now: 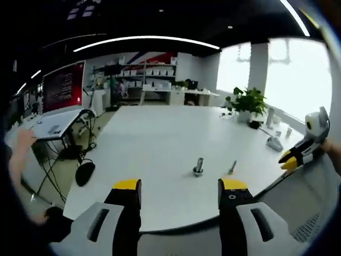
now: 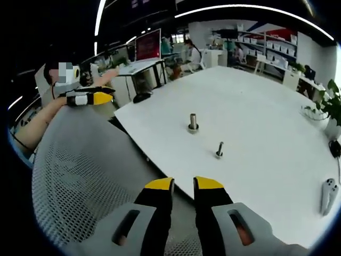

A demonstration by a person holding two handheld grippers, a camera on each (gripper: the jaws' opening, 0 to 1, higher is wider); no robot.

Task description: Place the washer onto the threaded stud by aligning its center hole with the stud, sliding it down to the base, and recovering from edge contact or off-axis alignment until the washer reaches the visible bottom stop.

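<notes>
A short metal stud (image 1: 198, 166) (image 2: 193, 122) stands upright on the white table (image 1: 160, 144) (image 2: 256, 122), with a wider ring at its foot. I cannot tell if that ring is the washer. A smaller bolt (image 1: 232, 167) (image 2: 219, 150) stands a little to its right. My left gripper (image 1: 180, 186) is open wide just off the table's near edge, with the stud ahead between its jaws. It also appears in the right gripper view (image 2: 95, 98). My right gripper (image 2: 184, 184) hangs over a chair back, its jaws a narrow gap apart with nothing visible between them. It enters the left gripper view at the right (image 1: 292, 159).
A grey mesh chair back (image 2: 80, 176) lies between my right gripper and the table edge. A potted plant (image 1: 248, 101) and small white objects (image 1: 274, 143) sit at the table's far right. A white controller (image 2: 327, 194) lies near the edge. A desk with a monitor (image 1: 63, 85) stands to the left.
</notes>
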